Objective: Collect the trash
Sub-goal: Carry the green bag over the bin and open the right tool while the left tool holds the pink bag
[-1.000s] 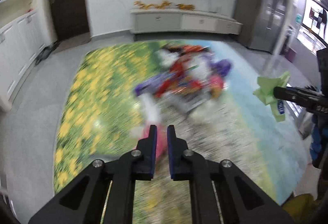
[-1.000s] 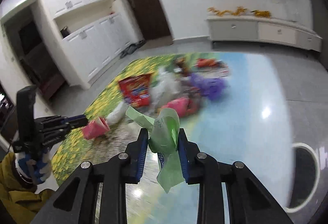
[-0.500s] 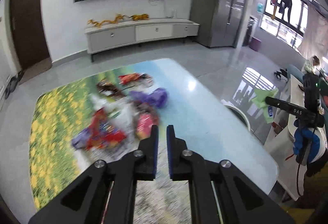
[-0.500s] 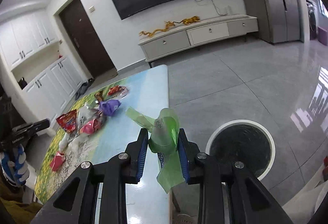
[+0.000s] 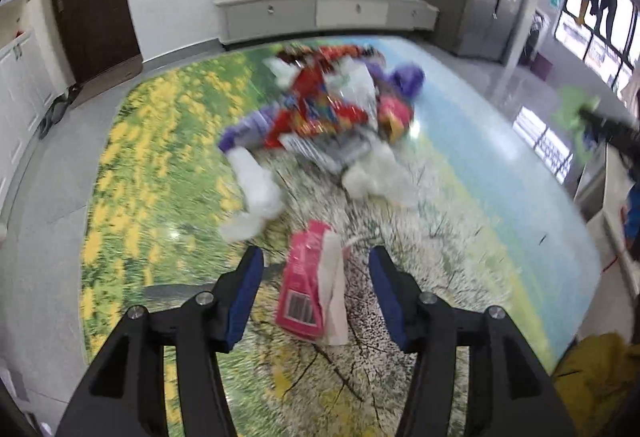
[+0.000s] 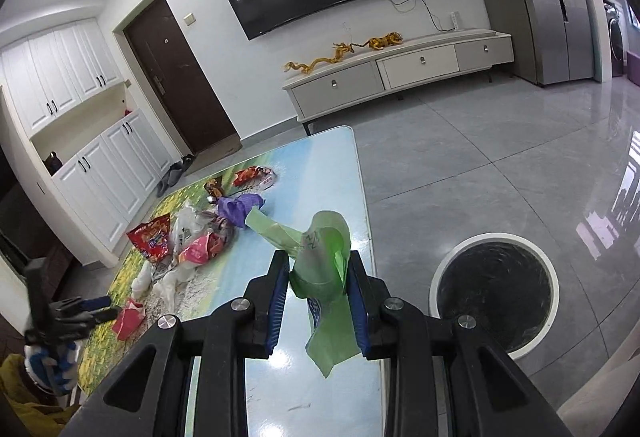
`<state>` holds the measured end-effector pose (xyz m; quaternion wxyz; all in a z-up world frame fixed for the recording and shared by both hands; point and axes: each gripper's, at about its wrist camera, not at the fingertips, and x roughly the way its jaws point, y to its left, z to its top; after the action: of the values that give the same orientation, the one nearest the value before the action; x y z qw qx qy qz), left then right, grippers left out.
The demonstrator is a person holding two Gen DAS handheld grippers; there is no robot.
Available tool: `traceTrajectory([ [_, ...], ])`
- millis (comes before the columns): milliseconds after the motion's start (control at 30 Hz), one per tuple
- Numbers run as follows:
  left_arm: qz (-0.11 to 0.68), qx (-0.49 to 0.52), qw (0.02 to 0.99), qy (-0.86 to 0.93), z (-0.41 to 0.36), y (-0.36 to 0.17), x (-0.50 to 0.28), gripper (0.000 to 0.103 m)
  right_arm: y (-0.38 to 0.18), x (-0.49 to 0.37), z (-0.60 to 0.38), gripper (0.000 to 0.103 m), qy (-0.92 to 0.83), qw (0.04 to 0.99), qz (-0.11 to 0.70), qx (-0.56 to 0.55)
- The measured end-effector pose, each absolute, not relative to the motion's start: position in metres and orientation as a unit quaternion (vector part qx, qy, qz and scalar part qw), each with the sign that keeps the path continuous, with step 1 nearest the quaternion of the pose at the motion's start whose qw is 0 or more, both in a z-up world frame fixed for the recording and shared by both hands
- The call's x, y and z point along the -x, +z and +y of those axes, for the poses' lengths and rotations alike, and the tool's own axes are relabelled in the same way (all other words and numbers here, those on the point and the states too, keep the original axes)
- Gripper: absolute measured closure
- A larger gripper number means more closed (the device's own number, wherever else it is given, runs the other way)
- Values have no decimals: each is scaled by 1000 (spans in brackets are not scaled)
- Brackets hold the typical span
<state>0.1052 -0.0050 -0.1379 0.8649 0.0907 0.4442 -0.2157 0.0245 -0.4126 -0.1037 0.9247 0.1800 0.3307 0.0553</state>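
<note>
A pink wrapper (image 5: 308,285) lies flat on the flower-print table (image 5: 480,177). My left gripper (image 5: 315,261) hangs just over it, jaws opening, the wrapper between the fingers but untouched by the pads. My right gripper (image 6: 318,261) is shut on a crumpled green plastic bag (image 6: 324,237), held over the table's right edge beside a round white trash bin (image 6: 440,277) on the floor. In the right wrist view the left gripper (image 6: 96,311) appears at the far left by the pink wrapper (image 6: 128,321).
A pile of trash (image 5: 332,109) sits mid-table: red snack bags, a purple glove, white tissues and clear plastic. The same pile (image 6: 192,237) shows in the right wrist view. A TV cabinet (image 6: 400,73) stands by the far wall, with grey tiled floor around.
My left gripper swung back toward the pile, dropped over the pink wrapper and spread its jaws. The right gripper carried the green bag from over the table to its right edge by the bin.
</note>
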Motion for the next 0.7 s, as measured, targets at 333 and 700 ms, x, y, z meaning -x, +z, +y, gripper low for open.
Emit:
traceTrajectory([
  [333,441,-119,868,-196,-13,-163,-99,72,-100,-9,-422,76,29,926,334,-171],
  [700,402,-105,850,-324,-122,-86,-112,72,-131,-17,-475,76,-12,918,346,-192],
])
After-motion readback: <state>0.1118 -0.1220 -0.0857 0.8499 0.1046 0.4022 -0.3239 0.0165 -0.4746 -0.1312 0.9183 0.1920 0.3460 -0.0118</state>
